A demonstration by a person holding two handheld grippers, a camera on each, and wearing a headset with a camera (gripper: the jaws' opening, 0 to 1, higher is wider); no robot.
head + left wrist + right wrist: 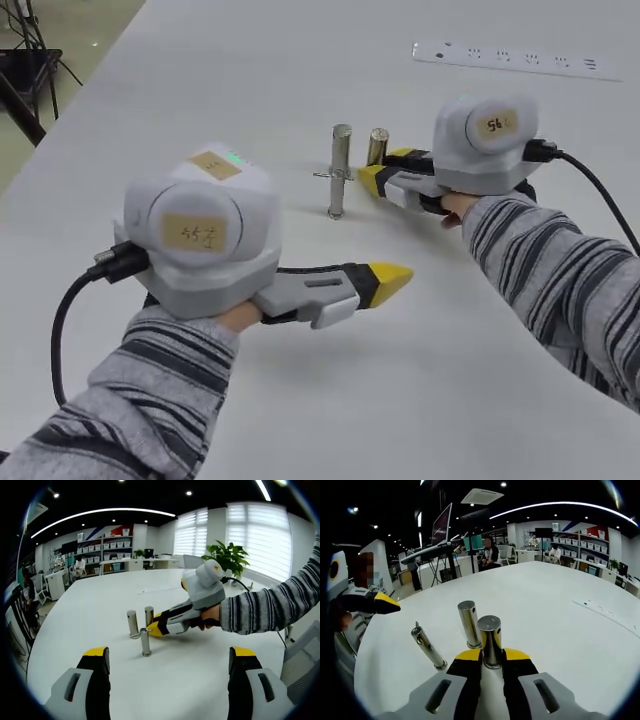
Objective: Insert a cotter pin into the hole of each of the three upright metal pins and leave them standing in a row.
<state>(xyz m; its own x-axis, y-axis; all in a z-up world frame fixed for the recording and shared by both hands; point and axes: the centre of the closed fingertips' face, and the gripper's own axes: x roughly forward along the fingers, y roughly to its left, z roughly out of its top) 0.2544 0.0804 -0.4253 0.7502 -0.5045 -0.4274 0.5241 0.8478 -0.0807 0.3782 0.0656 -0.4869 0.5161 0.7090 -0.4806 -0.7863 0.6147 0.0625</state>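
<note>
White table (300, 400); left gripper (169, 655) spread wide, empty, short of the pins; right gripper (491, 657) clenched low on brass pin (490, 632), upright on table. Left gripper view gives all three pins standing close, third pin (132, 622) included; head view gives cotter (325, 176) through front pin (340, 150).

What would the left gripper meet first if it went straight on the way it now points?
Probably the nearest metal pin, upright just left of centre ahead of the open left gripper. Behind it, the right gripper grips a rear pin. Fisheye depth is uncertain.
</note>
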